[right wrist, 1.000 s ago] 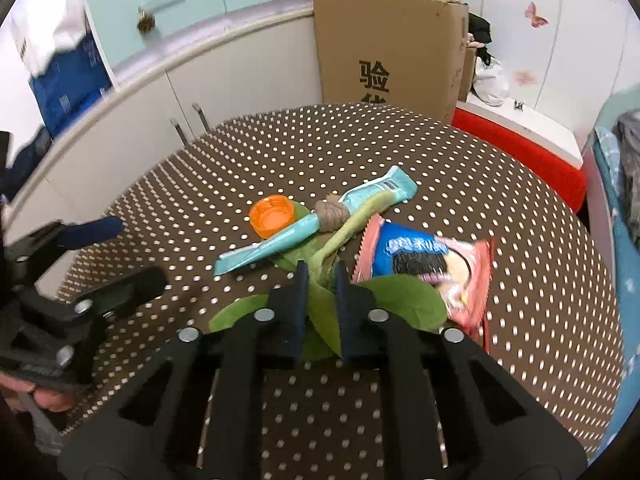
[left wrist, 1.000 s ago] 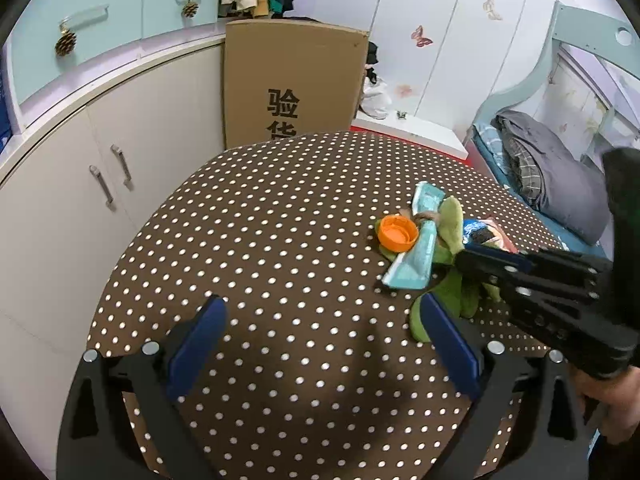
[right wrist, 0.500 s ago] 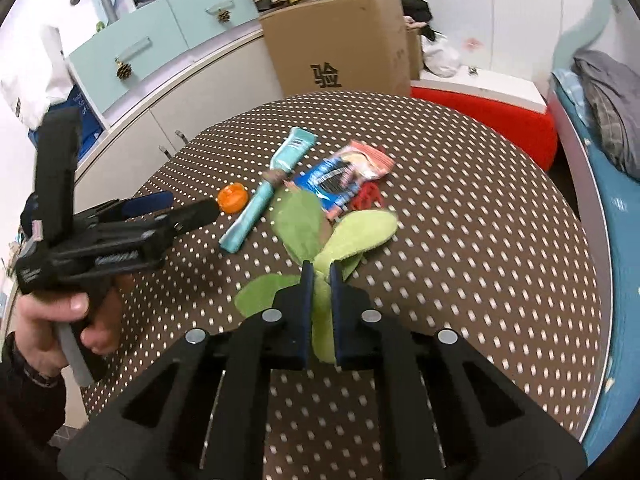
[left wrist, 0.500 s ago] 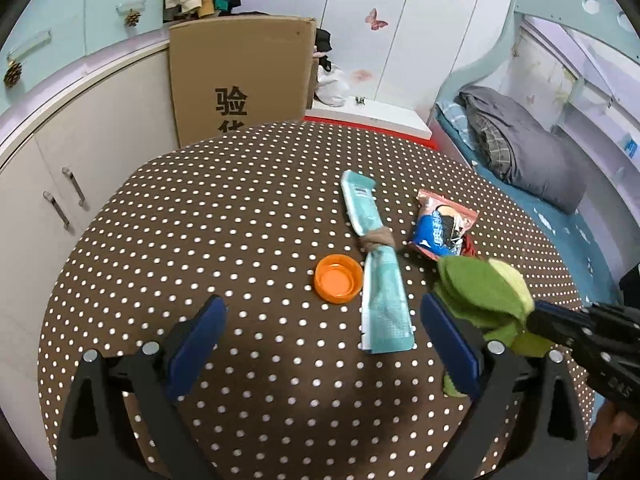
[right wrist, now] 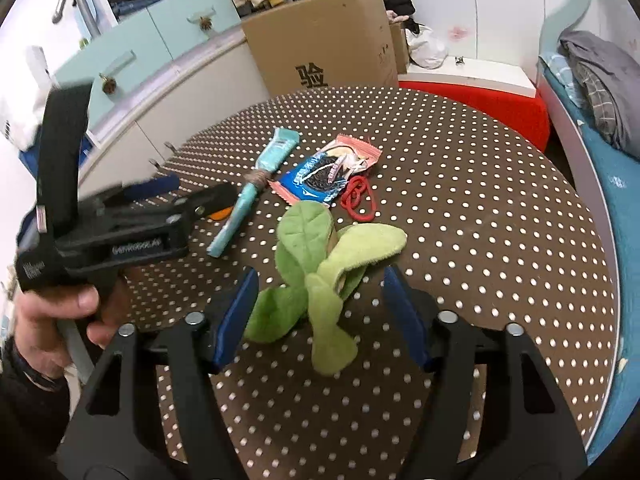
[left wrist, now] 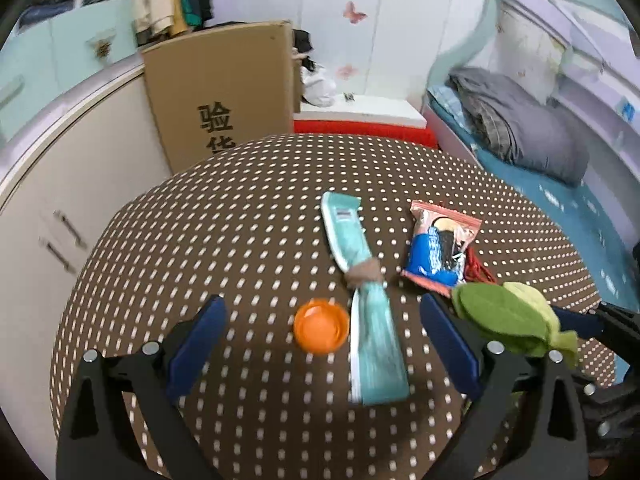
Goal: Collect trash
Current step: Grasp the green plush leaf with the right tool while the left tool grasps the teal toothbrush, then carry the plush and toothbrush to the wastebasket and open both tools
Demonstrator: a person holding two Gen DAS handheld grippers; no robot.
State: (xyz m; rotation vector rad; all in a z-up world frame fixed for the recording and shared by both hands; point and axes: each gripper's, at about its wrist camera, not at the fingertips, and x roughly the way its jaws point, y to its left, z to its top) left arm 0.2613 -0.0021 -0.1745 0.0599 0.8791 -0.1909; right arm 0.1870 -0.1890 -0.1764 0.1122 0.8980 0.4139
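The orange cap (right wrist: 223, 213) is mostly hidden behind the left gripper (right wrist: 192, 194), whose fingers stand spread and empty over the dotted table (right wrist: 480, 240). Right of it lie the teal wrapper (right wrist: 256, 184), cookie packet (right wrist: 324, 174) and red band (right wrist: 360, 198). The right gripper (right wrist: 320, 312) has just been opening, released around the green plush leaf (right wrist: 320, 264) lying between its fingers.

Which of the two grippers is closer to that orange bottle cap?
Left. The left gripper hangs open right over the orange cap; the right gripper is off beside it, around the green plush leaves.
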